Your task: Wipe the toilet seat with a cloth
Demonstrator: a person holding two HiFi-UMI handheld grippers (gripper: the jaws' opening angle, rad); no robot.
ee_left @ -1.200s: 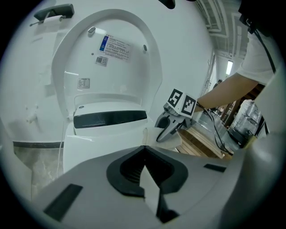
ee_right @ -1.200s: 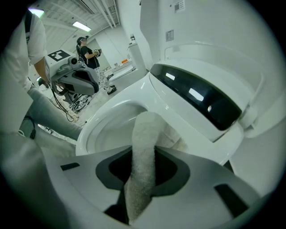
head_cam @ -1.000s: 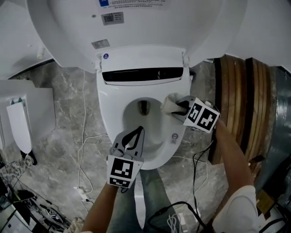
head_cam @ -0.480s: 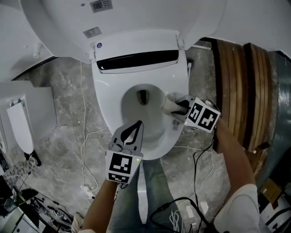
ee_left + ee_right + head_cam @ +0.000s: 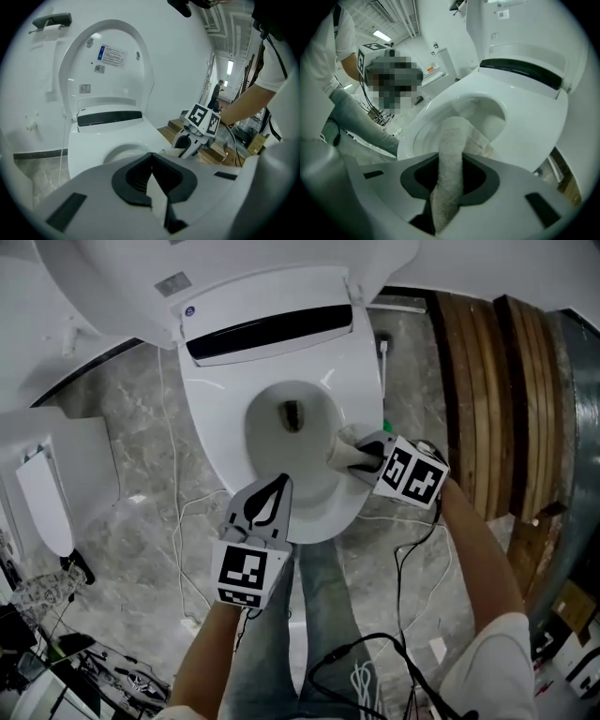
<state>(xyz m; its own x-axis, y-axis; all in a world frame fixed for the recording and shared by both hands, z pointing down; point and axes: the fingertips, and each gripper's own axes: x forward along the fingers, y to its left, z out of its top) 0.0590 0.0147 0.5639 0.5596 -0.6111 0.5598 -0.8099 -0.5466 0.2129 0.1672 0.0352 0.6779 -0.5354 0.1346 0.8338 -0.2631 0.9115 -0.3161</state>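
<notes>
The white toilet seat (image 5: 211, 423) lies down around the bowl, its lid (image 5: 112, 61) raised behind. A pale cloth (image 5: 343, 453) rests on the seat's right side, toward the front, and my right gripper (image 5: 354, 456) is shut on it. In the right gripper view the cloth (image 5: 452, 154) runs out from between the jaws onto the seat (image 5: 529, 136). My left gripper (image 5: 279, 486) hovers over the seat's front rim, shut with nothing in it. In the left gripper view its closed tips (image 5: 151, 157) point at the bowl, with the right gripper (image 5: 193, 137) just beyond.
Wooden planks (image 5: 487, 381) stand close on the right of the toilet. Cables (image 5: 375, 662) trail over the marble floor (image 5: 141, 474) in front. A white unit (image 5: 42, 502) sits at the left. The person's leg (image 5: 319, 606) is below the seat's front.
My right gripper has dragged the cloth along the seat's right side toward the front. The left gripper has shifted a little along the front rim, still shut.
</notes>
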